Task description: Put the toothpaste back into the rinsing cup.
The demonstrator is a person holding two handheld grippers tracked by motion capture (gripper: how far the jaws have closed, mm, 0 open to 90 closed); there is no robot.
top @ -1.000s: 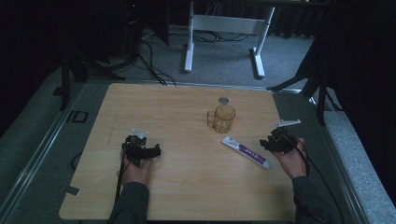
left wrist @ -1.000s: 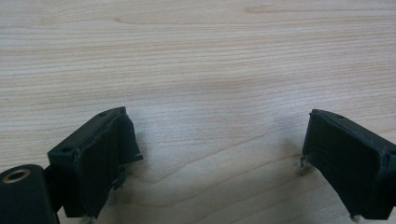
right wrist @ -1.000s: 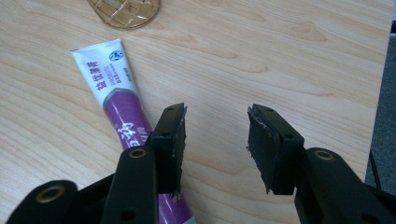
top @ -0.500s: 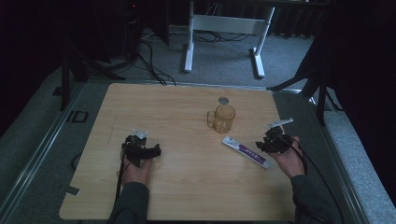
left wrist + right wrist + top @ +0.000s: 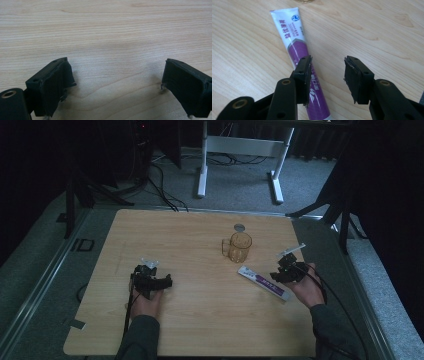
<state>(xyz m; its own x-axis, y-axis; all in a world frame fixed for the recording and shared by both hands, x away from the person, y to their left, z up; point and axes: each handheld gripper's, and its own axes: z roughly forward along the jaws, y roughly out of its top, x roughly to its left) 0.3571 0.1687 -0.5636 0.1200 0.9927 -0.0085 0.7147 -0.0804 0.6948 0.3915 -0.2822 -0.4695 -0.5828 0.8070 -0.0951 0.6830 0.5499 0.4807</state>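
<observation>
Lying flat on the light wooden bench (image 5: 200,320) is a long white and purple toothpaste tube (image 5: 298,50). In the high view the tube (image 5: 263,283) lies slanted, just in front of and a little to the right of a clear amber glass mug (image 5: 239,247) with a handle. A small round grey disc (image 5: 239,227) sits on the bench just behind the mug.

The right gripper (image 5: 328,75) is right over the tube's near half. Its jaws are spread apart and hold nothing. One jaw is over the purple part of the tube, and the other jaw is over bare wood beside it. In the high view the right gripper (image 5: 289,270) sits at the tube's right end, held in a hand (image 5: 307,287).

The left gripper (image 5: 150,279) is far to the left of the mug, well apart from the tube. Its jaws are wide open over bare wood.
</observation>
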